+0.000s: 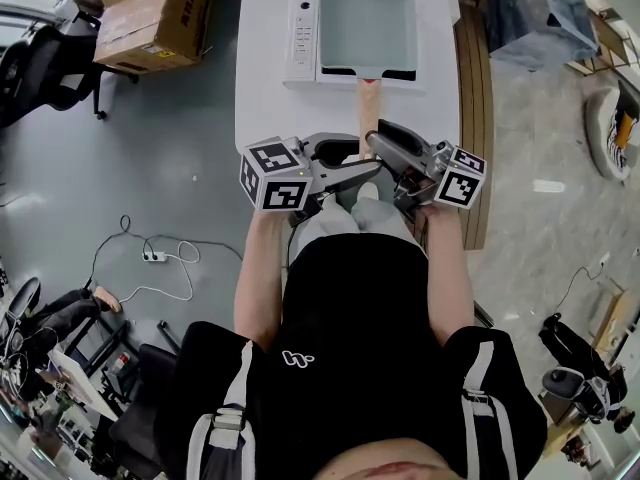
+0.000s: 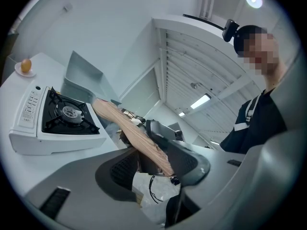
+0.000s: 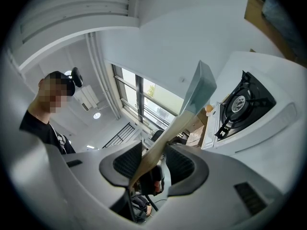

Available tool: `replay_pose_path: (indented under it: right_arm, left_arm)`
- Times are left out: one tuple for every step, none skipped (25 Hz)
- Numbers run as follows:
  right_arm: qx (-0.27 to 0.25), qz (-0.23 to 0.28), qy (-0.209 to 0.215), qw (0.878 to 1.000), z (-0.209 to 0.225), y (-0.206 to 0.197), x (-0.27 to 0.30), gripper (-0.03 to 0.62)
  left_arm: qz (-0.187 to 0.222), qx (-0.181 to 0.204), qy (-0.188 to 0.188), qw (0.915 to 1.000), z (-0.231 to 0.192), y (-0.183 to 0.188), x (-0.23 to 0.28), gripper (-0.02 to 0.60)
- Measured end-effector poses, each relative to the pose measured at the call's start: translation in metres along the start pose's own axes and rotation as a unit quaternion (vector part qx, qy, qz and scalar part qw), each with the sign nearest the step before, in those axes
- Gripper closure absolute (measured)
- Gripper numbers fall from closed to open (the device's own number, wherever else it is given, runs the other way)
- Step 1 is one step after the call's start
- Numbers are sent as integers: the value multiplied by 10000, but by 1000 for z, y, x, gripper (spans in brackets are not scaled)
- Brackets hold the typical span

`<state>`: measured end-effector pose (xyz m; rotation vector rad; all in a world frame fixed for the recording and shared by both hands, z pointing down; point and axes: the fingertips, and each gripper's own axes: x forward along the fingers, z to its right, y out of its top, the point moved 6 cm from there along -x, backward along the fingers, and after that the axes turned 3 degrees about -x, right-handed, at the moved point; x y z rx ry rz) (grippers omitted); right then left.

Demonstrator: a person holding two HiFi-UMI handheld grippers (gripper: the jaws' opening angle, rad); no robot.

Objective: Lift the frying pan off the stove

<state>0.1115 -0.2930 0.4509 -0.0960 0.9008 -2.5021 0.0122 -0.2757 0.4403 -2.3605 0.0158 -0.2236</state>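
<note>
A grey-blue rectangular frying pan [image 1: 365,18] hangs over the white portable stove [image 1: 300,38] on the white table [image 1: 260,98]. Its wooden handle [image 1: 369,108] points toward me. In the left gripper view the pan [image 2: 84,75] is raised clear of the bare black burner [image 2: 67,111]. My left gripper [image 1: 362,163] is shut on the handle [image 2: 129,126] near its end. My right gripper [image 1: 385,143] grips the same handle [image 3: 168,133] from the other side, with the tilted pan [image 3: 201,87] above the stove [image 3: 249,109].
A small orange ball on a white dish [image 2: 26,65] sits at the table's far corner. Cardboard boxes [image 1: 150,13] stand left of the table, with a power strip and cables [image 1: 150,256] on the floor. A wooden bench [image 1: 480,88] runs along the table's right side.
</note>
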Motion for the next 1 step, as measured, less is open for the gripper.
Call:
replay_pose_path:
  right_arm:
    - [10,-5,4,10000,0,0,-1,427]
  left_arm:
    - [4,1,2,10000,0,0,1,377]
